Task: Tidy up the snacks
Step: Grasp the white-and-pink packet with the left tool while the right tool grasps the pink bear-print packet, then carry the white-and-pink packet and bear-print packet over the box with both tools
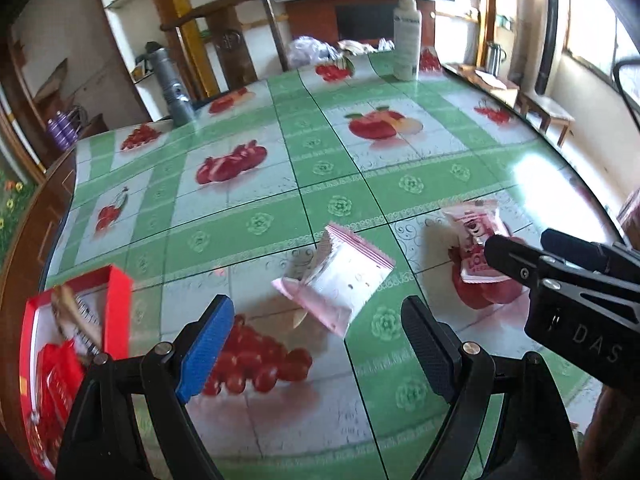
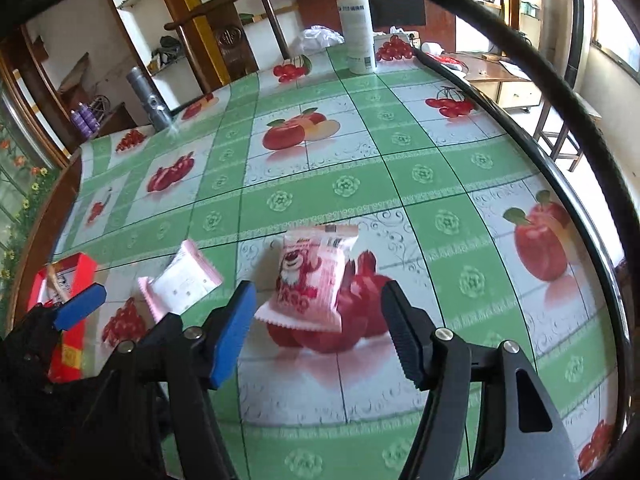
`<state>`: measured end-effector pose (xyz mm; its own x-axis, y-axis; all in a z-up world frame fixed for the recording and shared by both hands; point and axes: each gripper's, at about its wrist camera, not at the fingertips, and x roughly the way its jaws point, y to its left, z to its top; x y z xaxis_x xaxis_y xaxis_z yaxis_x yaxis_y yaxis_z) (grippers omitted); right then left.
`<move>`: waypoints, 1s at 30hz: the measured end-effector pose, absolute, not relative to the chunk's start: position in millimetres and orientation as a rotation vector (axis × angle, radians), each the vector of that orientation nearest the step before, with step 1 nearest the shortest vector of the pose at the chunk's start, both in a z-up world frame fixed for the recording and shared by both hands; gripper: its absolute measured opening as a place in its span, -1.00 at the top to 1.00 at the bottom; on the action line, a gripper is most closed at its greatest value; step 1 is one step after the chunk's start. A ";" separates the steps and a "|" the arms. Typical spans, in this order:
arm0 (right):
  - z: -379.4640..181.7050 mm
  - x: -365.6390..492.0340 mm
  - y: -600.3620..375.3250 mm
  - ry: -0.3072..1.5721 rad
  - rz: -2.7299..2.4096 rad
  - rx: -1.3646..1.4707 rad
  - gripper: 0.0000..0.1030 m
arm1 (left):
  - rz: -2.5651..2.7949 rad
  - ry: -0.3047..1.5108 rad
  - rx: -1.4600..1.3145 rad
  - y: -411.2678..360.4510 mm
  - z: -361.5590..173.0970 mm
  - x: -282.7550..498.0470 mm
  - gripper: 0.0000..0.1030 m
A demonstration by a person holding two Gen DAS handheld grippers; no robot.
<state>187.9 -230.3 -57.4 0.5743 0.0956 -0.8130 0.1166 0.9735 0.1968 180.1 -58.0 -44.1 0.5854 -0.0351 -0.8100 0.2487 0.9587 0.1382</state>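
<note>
A pink-and-white snack packet (image 1: 336,276) (image 2: 182,280) lies on the fruit-print tablecloth (image 1: 360,184). My left gripper (image 1: 318,312) hovers just short of it, open, with nothing between its blue and black fingers. Further right a pink packet with a bear print (image 2: 312,280) (image 1: 474,236) rests on the cloth. My right gripper (image 2: 319,296) stands open on either side of it, and its pads do not touch it. An open red box (image 1: 76,344) (image 2: 66,280) with several red and brown wrappers inside sits at the table's near left.
A white spray bottle (image 2: 358,28) stands at the far side of the table and a grey metal flask (image 1: 172,84) at the far left corner. A wooden chair (image 1: 236,40) is behind the table. The table's right edge (image 2: 560,168) curves close by.
</note>
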 end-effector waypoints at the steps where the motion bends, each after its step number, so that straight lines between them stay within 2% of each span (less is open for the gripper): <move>1: -60.7 192.4 -230.3 0.974 -0.016 0.235 -0.27 | -0.169 0.942 0.260 -59.8 -48.2 184.5 -0.67; 5: -70.4 201.9 -228.1 1.007 -0.033 0.205 -0.22 | -0.173 0.965 0.295 -64.8 -60.2 201.5 -0.66; 8: -76.0 206.0 -224.9 1.014 -0.046 0.165 0.00 | -0.187 0.966 0.278 -63.5 -65.2 209.9 -0.66; 9: -76.0 205.4 -224.0 1.015 -0.052 0.151 0.14 | -0.195 0.969 0.265 -61.7 -66.2 211.1 -0.66; 11: -76.1 205.3 -224.6 1.006 -0.061 0.133 0.22 | -0.221 0.964 0.234 -58.3 -66.4 210.5 -0.44; 12: -76.1 204.6 -225.1 0.998 -0.068 0.123 0.24 | -0.234 0.965 0.214 -57.3 -66.3 210.6 -0.34; 13: -76.4 204.6 -225.8 0.993 -0.070 0.124 0.25 | -0.250 0.966 0.194 -56.8 -66.0 210.4 -0.11; 14: -76.5 203.7 -227.1 0.988 -0.070 0.129 0.28 | -0.260 0.967 0.183 -57.3 -65.4 210.2 0.03; 19: -74.8 198.9 -237.2 0.990 -0.065 0.170 0.29 | -0.275 0.964 0.178 -61.8 -64.8 202.5 0.14; 21: -72.8 193.2 -241.3 0.989 -0.055 0.193 0.30 | -0.294 0.966 0.152 -59.7 -63.1 198.5 0.28; 30: -43.2 147.6 -240.4 0.920 0.029 0.230 0.30 | -0.287 0.913 0.009 -25.3 -32.4 152.2 0.34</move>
